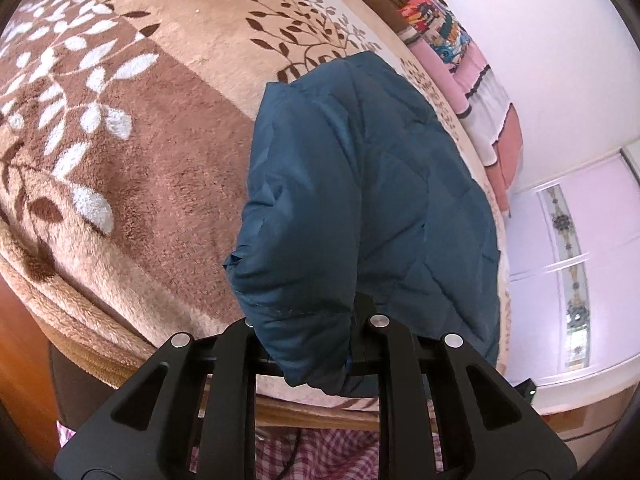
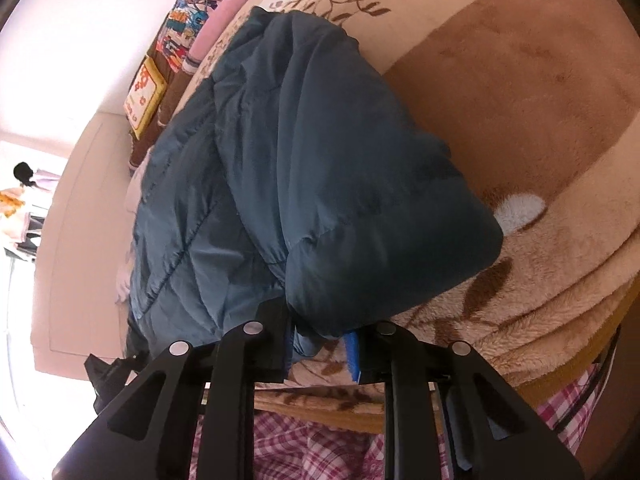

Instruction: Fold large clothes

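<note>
Left view: the left gripper [image 1: 308, 344] is clamped on one edge of the coat [image 1: 360, 184]. The coat runs long and straight away from the fingers, over the blanket [image 1: 120, 160].

Right view: the right gripper [image 2: 320, 340] is clamped on another edge of the coat [image 2: 304, 168], which stretches up and left from the fingers. Both hands look about as near. The coat is dark blue-green, puffy and quilted, bunched into thick folds

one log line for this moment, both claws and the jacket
left claw: shut on jacket | right claw: shut on jacket | jacket: teal quilted, bunched, on leaf-print blanket | fold: not finished
</note>
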### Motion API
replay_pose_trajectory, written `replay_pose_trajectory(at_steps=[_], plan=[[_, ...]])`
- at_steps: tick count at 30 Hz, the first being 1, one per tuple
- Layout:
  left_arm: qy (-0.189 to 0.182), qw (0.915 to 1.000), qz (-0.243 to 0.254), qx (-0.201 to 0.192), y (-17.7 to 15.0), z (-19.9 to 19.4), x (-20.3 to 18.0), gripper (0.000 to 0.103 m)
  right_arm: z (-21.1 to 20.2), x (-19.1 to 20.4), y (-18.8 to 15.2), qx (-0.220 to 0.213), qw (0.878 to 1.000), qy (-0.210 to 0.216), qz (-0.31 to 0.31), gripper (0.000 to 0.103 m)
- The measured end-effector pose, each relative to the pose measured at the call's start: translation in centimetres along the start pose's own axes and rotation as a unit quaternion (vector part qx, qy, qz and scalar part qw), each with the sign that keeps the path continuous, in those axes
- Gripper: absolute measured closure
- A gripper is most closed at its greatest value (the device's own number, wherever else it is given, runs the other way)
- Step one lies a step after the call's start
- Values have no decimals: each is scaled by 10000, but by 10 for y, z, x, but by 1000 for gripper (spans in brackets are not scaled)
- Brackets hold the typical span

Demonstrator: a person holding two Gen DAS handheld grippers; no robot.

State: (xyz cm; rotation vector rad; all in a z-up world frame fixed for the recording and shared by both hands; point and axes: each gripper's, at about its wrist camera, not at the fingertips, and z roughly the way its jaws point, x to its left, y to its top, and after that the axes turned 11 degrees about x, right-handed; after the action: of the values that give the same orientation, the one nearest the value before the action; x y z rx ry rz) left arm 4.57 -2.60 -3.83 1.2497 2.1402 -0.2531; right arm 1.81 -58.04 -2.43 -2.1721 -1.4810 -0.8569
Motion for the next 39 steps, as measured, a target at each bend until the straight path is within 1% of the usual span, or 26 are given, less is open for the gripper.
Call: replay_pose_trajectory(at_steps=[3,4,6,8,11,13,14,15,17,18,19,22,24,28,32,34,35,36,39], plan=[[227,9996,155,-65,1,2,-6,80,2,9,1,-49,9998,-206,-51,72],[296,9994,182,-87,1,2,-7,78,1,13,0,-74,9993,-357,-103,69],[359,9991,177,-119,0,3,-8,74,0,21,-3,-122,9978,-592,-256,67],[340,9993,79,-131,1,3,-8,71,-2,27,-9,-165,9960,-792,-376,64],[407,9991,40,-124,1,5,-6,62,-7,37,-19,-258,9928,-1053,-511,62],[431,9990,49,-85,2,7,-6,53,-10,42,-25,-347,9904,-1198,-598,60],[434,9990,39,-83,2,8,-5,52,-12,45,-30,-415,9887,-1286,-653,59],[460,9989,38,-73,2,9,-4,50,-13,47,-34,-464,9873,-1349,-700,55],[479,9988,34,-51,2,10,-4,47,-16,56,-44,-643,9808,-1602,-912,47],[473,9989,10,-43,2,10,-4,45,-20,52,-49,-704,9784,-1678,-983,37],[461,9989,-34,-27,2,10,-3,44,-23,57,-53,-823,9748,-1770,-1084,32],[446,9990,-99,-27,2,11,0,41,-31,68,-56,-1028,9699,-1805,-1270,31],[391,9991,-123,-42,0,11,2,40,-36,72,-57,-1162,9679,-1801,-1311,29],[425,9990,-109,8,1,13,1,40,-40,80,-61,-1091,9727,-1491,-1407,22],[392,9991,-166,76,2,16,2,40,-34,96,-61,-1019,9677,-1619,-1644,22],[393,9991,-143,78,2,17,2,39,-27,104,-58,-916,9605,-1805,-1911,22],[393,9991,-139,76,1,17,3,39,-24,109,-57,-913,9540,-1955,-2081,22],[386,9991,-137,76,2,17,2,38,-22,115,-58,-972,9484,-2086,-2183,22],[384,9992,-114,84,2,16,3,36,-20,130,-54,-1080,9368,-2247,-2455,22]])
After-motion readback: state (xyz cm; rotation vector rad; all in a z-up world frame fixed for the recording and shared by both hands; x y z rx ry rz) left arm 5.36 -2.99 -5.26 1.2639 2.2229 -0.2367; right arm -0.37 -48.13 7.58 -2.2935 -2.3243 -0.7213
